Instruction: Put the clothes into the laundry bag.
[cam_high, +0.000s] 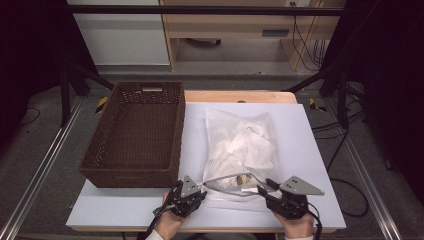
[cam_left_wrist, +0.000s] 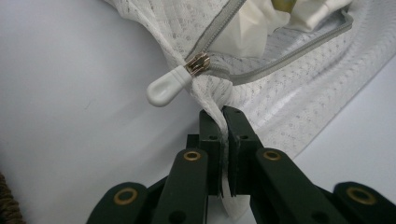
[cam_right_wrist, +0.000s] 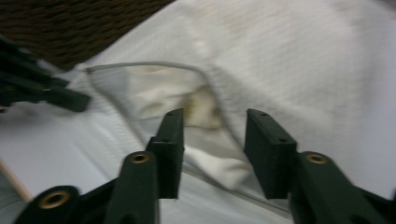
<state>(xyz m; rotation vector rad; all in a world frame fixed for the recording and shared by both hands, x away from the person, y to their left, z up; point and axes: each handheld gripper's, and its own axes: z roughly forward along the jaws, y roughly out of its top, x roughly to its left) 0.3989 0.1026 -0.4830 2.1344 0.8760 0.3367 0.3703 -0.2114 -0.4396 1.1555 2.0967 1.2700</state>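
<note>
I can read no text, label, brand, number or sign anywhere. The white mesh bag (cam_high: 240, 150) at the centre of the high view carries no print, and its zipper pull (cam_left_wrist: 168, 87), upper middle of my left gripper view, is plain white. The brown basket (cam_high: 135, 140) at left is unmarked. The pale plate at its far rim, upper left of centre, is too small to read.
</note>
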